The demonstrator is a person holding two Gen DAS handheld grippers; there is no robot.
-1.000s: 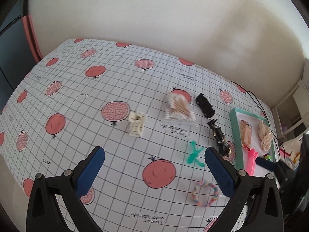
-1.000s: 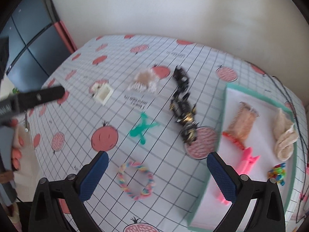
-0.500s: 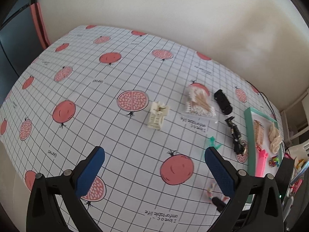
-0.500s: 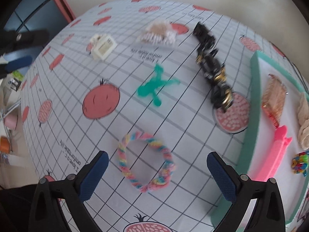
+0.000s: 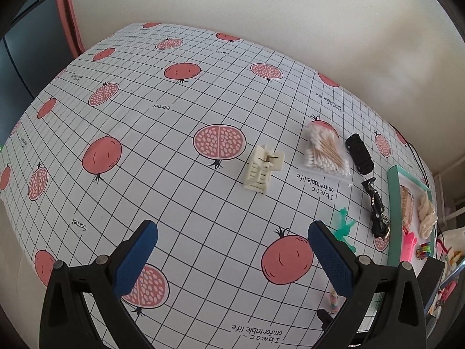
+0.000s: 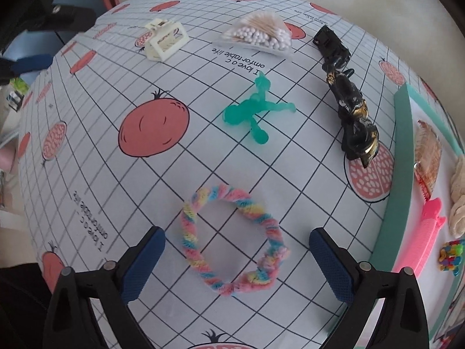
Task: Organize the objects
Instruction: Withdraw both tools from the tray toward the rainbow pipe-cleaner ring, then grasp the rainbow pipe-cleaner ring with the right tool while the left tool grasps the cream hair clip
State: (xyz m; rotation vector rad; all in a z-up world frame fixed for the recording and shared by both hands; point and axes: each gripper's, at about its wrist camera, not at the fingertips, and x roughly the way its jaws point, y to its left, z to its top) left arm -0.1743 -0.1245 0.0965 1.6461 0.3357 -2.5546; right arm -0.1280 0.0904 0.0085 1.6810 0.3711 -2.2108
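Right gripper (image 6: 237,264) hangs just above the pastel twisted pipe-cleaner ring (image 6: 232,240), its blue-padded jaws spread wide and holding nothing, one pad on each side of the loop. That ring lies flat on the pomegranate-print gridded tablecloth (image 6: 162,180), just left of the teal-rimmed white tray (image 6: 402,151), which already holds a pink comb-like clip (image 6: 425,240), a small multicoloured bead cluster (image 6: 450,254), an amber-toned hair clip (image 6: 427,151) and a cream braided piece (image 6: 459,197).

To take the ring cleanly, I judge it best to lower until the pads meet the cloth, then close across the loop so it folds between them (fuzzy wire gives easily, so a light pinch should do), or else shift sideways and pinch a single strand near the twisted knot at the nearer edge. Either way it then needs lifting over the raised tray rim rather than being dragged against it.

Farther from the tray than the ring sit a translucent green plastic figure-shaped clip (image 6: 255,110), a black-and-gold twisted hair clip (image 6: 353,119) beside the tray's edge, a black block-shaped clip (image 6: 331,43), a clear bag of cotton swabs (image 6: 258,33) and a cream claw hair clip (image 6: 164,40).

Left gripper (image 5: 232,258) hovers well away from the tray over bare cloth, jaws likewise wide and empty.
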